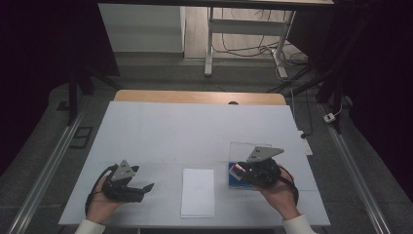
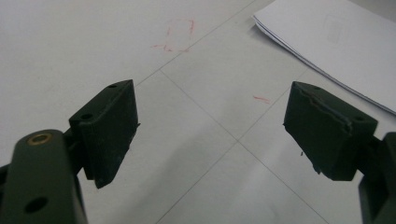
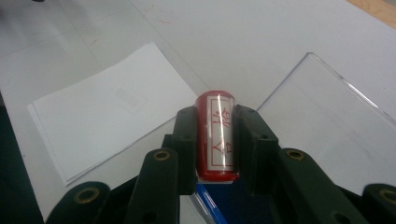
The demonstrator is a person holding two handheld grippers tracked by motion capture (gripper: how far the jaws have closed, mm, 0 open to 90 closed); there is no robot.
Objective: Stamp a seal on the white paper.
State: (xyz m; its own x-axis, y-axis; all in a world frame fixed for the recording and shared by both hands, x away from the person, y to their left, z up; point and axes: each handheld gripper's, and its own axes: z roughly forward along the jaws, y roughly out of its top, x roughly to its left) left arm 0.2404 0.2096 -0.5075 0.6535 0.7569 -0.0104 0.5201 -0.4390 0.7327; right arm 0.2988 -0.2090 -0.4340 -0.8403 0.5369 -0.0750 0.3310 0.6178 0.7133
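Black grippers (image 1: pixel 127 187) — white sleeves (image 1: pixel 89 227)

The red cylinder (image 3: pixel 215 135) looks like glossy plastic with a smooth white label, and the right gripper (image 3: pixel 215 140) clamping it is matt black plastic with brass-coloured rivets, like the left gripper (image 2: pixel 210 130). The stack of sheets (image 1: pixel 197 192) is matt white paper. The clear panel (image 3: pixel 327 126) to the right looks like smooth, glossy acrylic, and the table (image 1: pixel 195 126) has a matt white covering with bare wood at its far edge.

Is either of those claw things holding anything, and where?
The right gripper fingers clamp a red stamp by its sides. The left gripper holds nothing.
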